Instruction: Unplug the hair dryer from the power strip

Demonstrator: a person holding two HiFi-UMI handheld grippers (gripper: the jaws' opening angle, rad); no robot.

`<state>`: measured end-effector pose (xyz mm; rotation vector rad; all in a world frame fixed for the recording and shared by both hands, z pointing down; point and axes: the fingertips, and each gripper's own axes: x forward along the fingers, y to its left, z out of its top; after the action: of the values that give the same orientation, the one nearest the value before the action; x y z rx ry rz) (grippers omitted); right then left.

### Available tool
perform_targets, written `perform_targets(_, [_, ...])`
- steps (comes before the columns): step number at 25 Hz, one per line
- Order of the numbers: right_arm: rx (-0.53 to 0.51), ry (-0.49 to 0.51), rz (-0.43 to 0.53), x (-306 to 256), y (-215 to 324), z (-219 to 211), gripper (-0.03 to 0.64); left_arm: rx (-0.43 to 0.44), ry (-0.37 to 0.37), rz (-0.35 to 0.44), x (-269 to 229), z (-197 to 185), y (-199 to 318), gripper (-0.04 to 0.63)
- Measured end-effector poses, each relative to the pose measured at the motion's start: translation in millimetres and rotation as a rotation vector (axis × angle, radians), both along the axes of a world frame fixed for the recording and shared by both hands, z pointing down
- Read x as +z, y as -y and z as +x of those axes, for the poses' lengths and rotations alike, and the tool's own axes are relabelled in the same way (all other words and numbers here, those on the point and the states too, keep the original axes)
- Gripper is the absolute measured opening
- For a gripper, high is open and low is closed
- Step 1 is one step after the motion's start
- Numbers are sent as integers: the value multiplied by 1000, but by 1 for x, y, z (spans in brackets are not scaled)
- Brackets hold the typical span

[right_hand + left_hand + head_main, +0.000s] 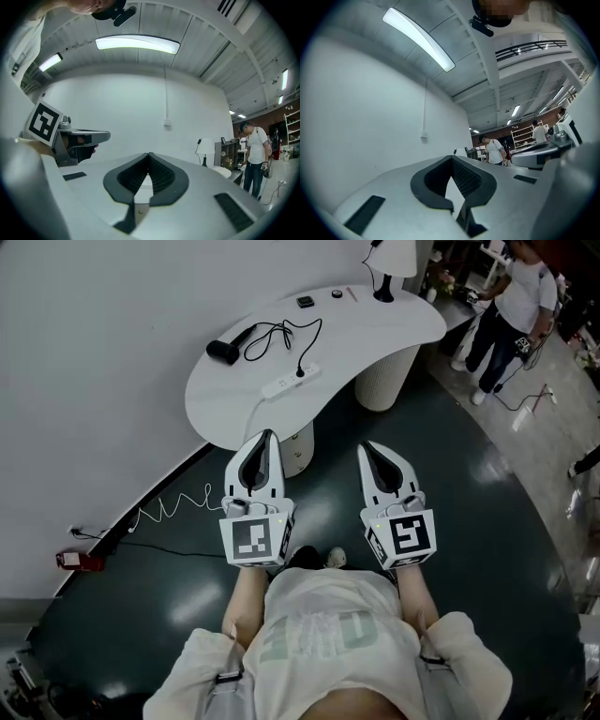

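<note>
The head camera looks steeply down from above the person toward the white table, which lies well ahead of the left gripper and right gripper. Each gripper camera sits close behind its own closed jaws and faces roughly level toward the table's end of the room. All three views share the bystander beyond the table.

You have the black hair dryer lying on its side at the left end of the white table, well ahead of you. Its black cord curls in loose loops just beside it and runs down to a dark plug, still seated in the power strip. The strip is white and slim, and lies flat and slanted near the table's front edge.
</note>
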<state>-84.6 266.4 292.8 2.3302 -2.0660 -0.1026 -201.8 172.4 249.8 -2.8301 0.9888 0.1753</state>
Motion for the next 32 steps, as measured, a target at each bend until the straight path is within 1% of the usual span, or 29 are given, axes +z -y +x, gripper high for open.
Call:
perform_targets(2, [-3,20,-2,8,1,8,20,-14,-3,-11,5,1,0,14])
perform_targets(6, [-21,76,-10,22,8,14,20,-43,15,-30,20,0,9,14])
perform_targets(10, [-46,48,-20,28,25,28,20,-67,15,-31,25,9,33,14])
perform_targets(13, [-53,57,-21,36,47,46,20,-79,8,-34,33,24,59,14])
perform_targets(17, [-65,95,-17,39,96,68,21,-95,-9,-70,43,54,112,13])
perform_targets(19, [-92,73,-7,33,126,81,21,-104,-18,-55,38,74,139,14])
perform_targets(21, [-112,38,-12,27,158,103,21,-112,-31,-35,33,100,166,14])
perform_targets(24, [-138,14,-39,21,206,133,21,-120,-17,-45,30,131,206,14])
perform_targets(26, [-161,6,-45,13,239,148,21,-130,5,-54,24,143,235,14])
perform_targets(27, [-174,3,-46,8,256,154,21,-137,8,-46,21,147,249,14])
perform_targets(29, [-201,6,-48,2,287,166,21,-159,-8,-18,17,153,278,14])
perform_targets(30, [-213,13,-48,0,302,172,21,-175,-13,-18,16,156,292,14])
perform_targets(32, [-224,35,-40,-1,327,181,21,-206,-11,-44,21,161,318,14])
